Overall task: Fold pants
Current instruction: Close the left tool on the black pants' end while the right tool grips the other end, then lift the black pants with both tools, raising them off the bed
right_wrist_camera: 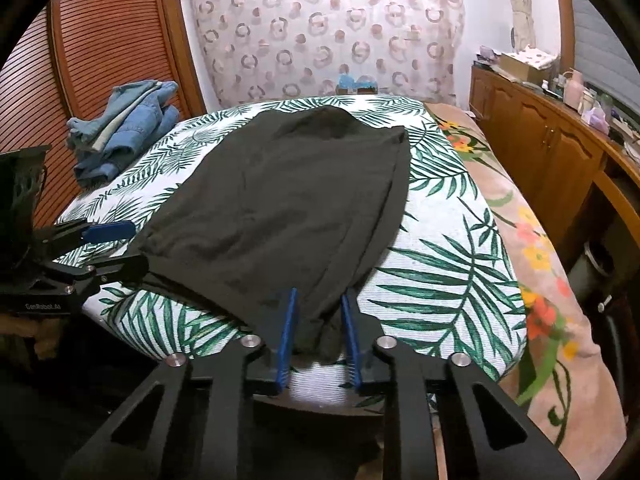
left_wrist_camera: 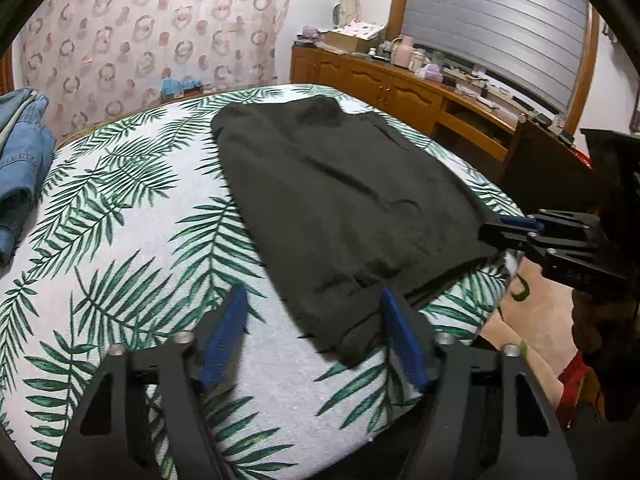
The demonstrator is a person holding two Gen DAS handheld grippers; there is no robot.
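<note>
Left wrist view: my left hand-held gripper (left_wrist_camera: 312,332) has its blue fingers (left_wrist_camera: 226,332) spread wide over the near corner of the dark pants (left_wrist_camera: 340,200), which lie folded on the leaf-print bed (left_wrist_camera: 120,220), and my right hand-held gripper (left_wrist_camera: 496,232) reaches in at the pants' far hem, its tips hard to make out against the dark cloth. Right wrist view: my right hand-held gripper (right_wrist_camera: 318,320) sits partly open with a bunched corner of the pants (right_wrist_camera: 280,200) between its fingers (right_wrist_camera: 288,332), though I cannot tell whether they pinch it, while my left hand-held gripper (right_wrist_camera: 124,248) shows one blue finger apart from its dark mate beside the hem, and a heap of blue jeans (right_wrist_camera: 124,128) lies at the bed's (right_wrist_camera: 440,260) far corner.
</note>
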